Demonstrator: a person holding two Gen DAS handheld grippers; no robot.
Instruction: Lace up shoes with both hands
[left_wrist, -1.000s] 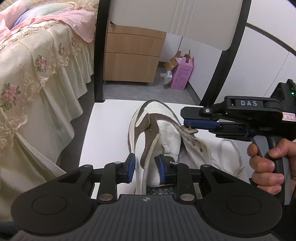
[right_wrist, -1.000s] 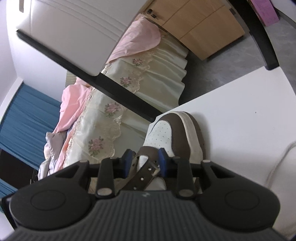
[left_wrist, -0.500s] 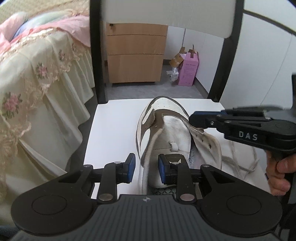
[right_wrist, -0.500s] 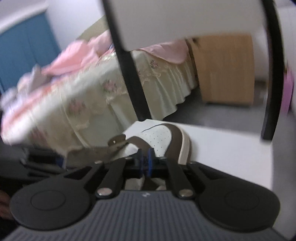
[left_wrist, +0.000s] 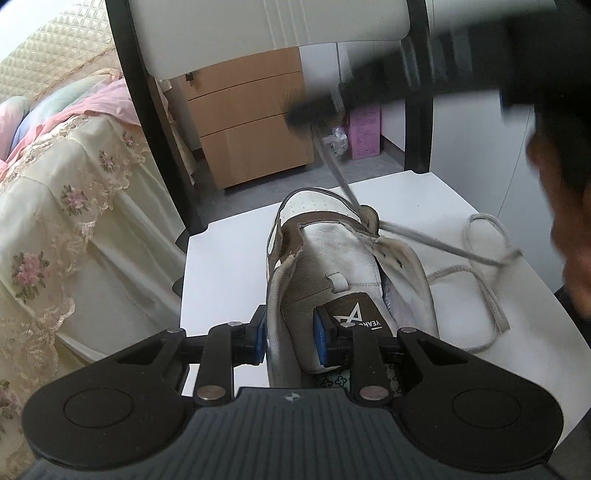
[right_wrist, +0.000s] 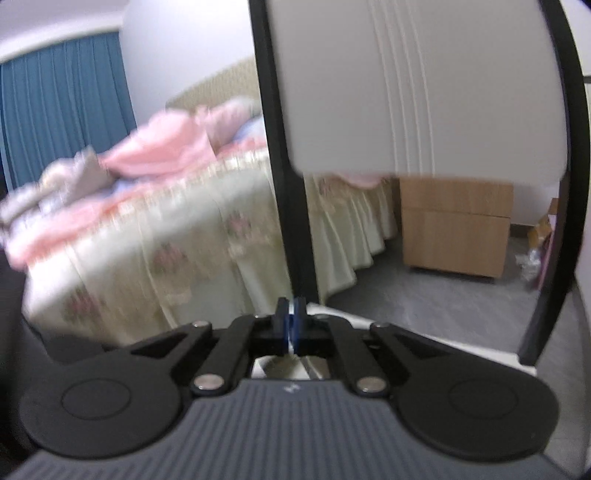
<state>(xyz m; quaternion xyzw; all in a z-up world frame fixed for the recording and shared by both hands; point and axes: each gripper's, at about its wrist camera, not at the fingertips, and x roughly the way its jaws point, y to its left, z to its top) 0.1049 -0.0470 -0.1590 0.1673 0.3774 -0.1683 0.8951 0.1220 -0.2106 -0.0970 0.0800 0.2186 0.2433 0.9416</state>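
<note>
The right hand-held gripper (left_wrist: 314, 110) has gone up, pulling the lace (left_wrist: 436, 245) tight from the shoe (left_wrist: 340, 254); its jaws are pinched shut on it. The left hand-held gripper (left_wrist: 290, 339) squeezes the shoe's near left side on the white chair seat (left_wrist: 229, 266).

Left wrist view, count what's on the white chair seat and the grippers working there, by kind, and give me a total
Shoes: 1, the white and brown shoe on the chair seat.
Laces: 1, the grey lace, pulled taut up from the shoe with slack looped on the seat.
Grippers: 2, the left gripper clamped on the shoe's side wall, and the blurred right gripper pulling the lace.
Total: 4
</note>
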